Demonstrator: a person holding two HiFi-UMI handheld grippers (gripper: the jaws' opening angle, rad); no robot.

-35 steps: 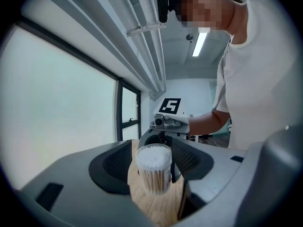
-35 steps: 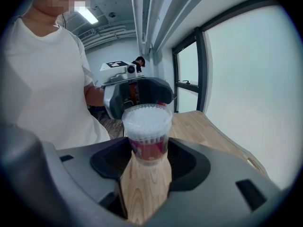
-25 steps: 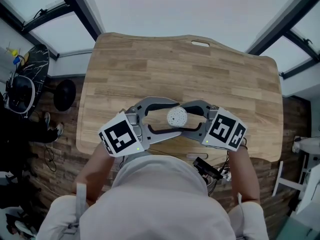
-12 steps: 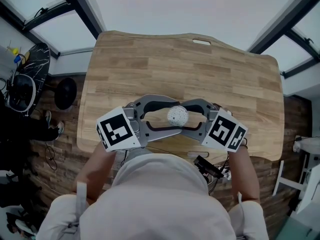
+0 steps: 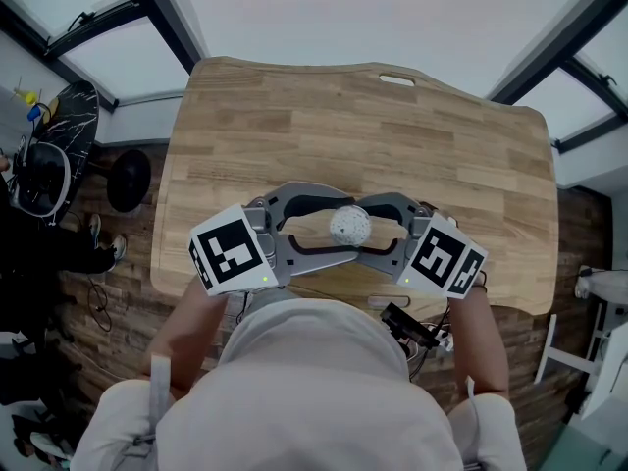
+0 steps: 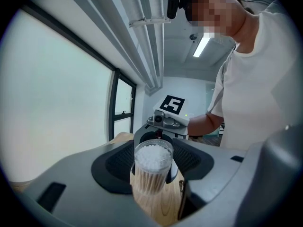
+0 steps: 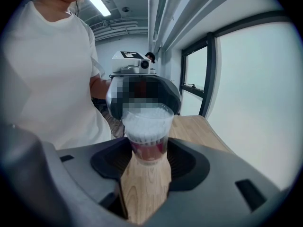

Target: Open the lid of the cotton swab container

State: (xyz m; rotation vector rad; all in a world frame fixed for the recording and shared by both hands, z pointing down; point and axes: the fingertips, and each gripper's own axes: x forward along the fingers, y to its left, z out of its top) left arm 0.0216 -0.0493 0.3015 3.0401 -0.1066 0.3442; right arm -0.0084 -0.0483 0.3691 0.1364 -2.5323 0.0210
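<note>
Grips the cotton swab container (image 5: 348, 226) from both flanks: left gripper (image 5: 340, 229) closed on its sides, right gripper (image 5: 364, 230) closed on it from the opposite way, jaw tips almost meeting around it. Stands upright on the wooden table (image 5: 294, 135), long axis vertical, white swab tips at the top, rising above both pairs of jaws. Beyond the tongs, a wide stretch of tabletop to the far edge; behind them, only a narrow strip before the near edge. Left forearm (image 5: 191, 322) and right forearm (image 5: 483, 337) angled inward, grippers nose to nose.
</note>
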